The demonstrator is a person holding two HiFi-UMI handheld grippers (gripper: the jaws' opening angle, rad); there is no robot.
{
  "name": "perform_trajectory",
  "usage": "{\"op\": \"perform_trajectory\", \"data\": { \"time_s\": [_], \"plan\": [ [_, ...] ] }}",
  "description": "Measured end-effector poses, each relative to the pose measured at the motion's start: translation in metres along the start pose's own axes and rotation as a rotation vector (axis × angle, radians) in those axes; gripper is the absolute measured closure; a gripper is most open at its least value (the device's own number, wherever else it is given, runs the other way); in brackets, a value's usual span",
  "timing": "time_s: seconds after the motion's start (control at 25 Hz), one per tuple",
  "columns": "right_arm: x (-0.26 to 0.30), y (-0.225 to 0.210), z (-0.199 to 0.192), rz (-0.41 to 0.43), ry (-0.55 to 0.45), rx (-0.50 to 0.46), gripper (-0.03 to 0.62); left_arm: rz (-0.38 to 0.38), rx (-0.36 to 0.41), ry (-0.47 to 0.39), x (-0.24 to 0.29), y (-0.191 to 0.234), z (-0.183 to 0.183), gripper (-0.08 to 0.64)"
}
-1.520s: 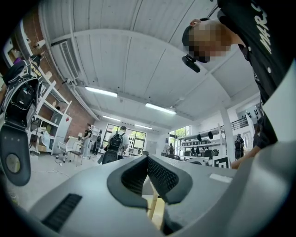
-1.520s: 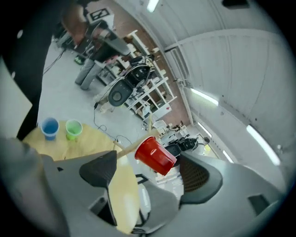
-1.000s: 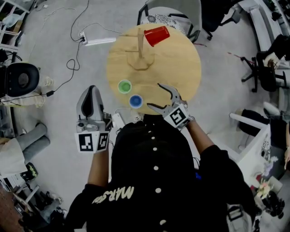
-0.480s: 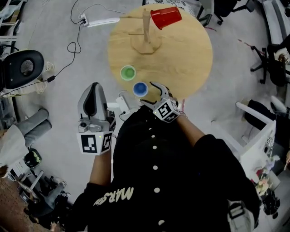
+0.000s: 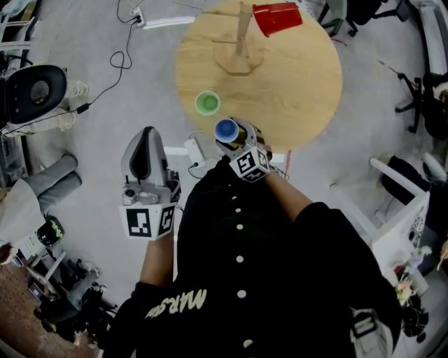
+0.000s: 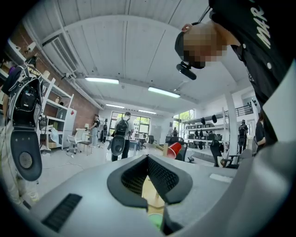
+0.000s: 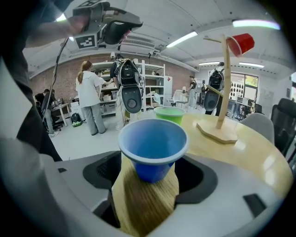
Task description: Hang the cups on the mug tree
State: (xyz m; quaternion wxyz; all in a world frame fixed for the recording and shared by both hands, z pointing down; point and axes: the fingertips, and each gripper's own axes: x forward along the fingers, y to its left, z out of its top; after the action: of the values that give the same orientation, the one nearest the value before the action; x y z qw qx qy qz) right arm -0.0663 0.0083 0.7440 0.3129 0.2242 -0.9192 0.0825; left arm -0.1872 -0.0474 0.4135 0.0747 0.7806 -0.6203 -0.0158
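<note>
1. Left claw (image 5: pixel 144 134) was held off the tabletop's (image 5: pixel 301 91) near-left edge, jaws together, empty.
2. Green cup (image 5: pixel 207 103) stood upright on the tabletop.
3. Blue cup (image 5: pixel 225 129) stood upright near the front edge, between the right claw's (image 5: pixel 236 136) jaws. These were apart and had just been closing, with the pads not touching it.
4. Mug tree (image 5: pixel 241 35) stood at the far side, with the red cup (image 5: pixel 277 17) hung on its right peg.

I look down on a grey concrete floor (image 5: pixel 84 140) around the round wooden bench (image 5: pixel 308 98), a white power strip (image 5: pixel 162 22) beyond its far edge; brick wall (image 6: pixel 85 109), strip lights (image 6: pixel 162 91) overhead.
</note>
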Motion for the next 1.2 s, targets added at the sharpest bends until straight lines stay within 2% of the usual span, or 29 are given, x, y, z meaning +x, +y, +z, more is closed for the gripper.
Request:
{"op": "perform_trajectory", "data": {
  "time_s": [0.04,0.08,0.12,0.4,0.56,0.76,0.96,1.08,1.2],
  "plan": [
    [0.002,-0.001,0.001,-0.013,0.003,0.003,0.249,0.001,-0.001,0.001,0.000,0.002,-0.001,0.558],
    [0.004,-0.004,0.001,-0.027,0.006,0.004,0.309,0.002,-0.002,0.003,0.000,0.004,-0.002,0.558],
    [0.005,-0.006,0.001,-0.039,0.008,0.006,0.321,0.002,-0.002,0.004,0.001,0.005,-0.003,0.558],
    [-0.001,-0.013,0.002,-0.057,0.014,0.049,0.324,-0.015,-0.004,-0.009,0.004,-0.001,-0.002,0.558],
    [-0.016,-0.037,0.013,-0.075,0.008,0.139,0.325,-0.039,-0.005,-0.046,0.008,-0.012,0.011,0.558],
    [-0.036,-0.086,0.052,-0.059,-0.009,0.234,0.324,-0.071,-0.006,-0.097,0.012,-0.027,0.035,0.558],
    [-0.057,-0.137,0.120,-0.001,-0.054,0.311,0.322,-0.093,-0.008,-0.139,0.018,-0.038,0.052,0.558],
    [-0.060,-0.152,0.140,0.044,-0.038,0.400,0.321,-0.096,-0.001,-0.151,0.020,-0.042,0.058,0.558],
    [-0.057,-0.158,0.150,0.061,0.015,0.425,0.321,-0.095,-0.004,-0.157,0.018,-0.043,0.063,0.558]
  ]
}}
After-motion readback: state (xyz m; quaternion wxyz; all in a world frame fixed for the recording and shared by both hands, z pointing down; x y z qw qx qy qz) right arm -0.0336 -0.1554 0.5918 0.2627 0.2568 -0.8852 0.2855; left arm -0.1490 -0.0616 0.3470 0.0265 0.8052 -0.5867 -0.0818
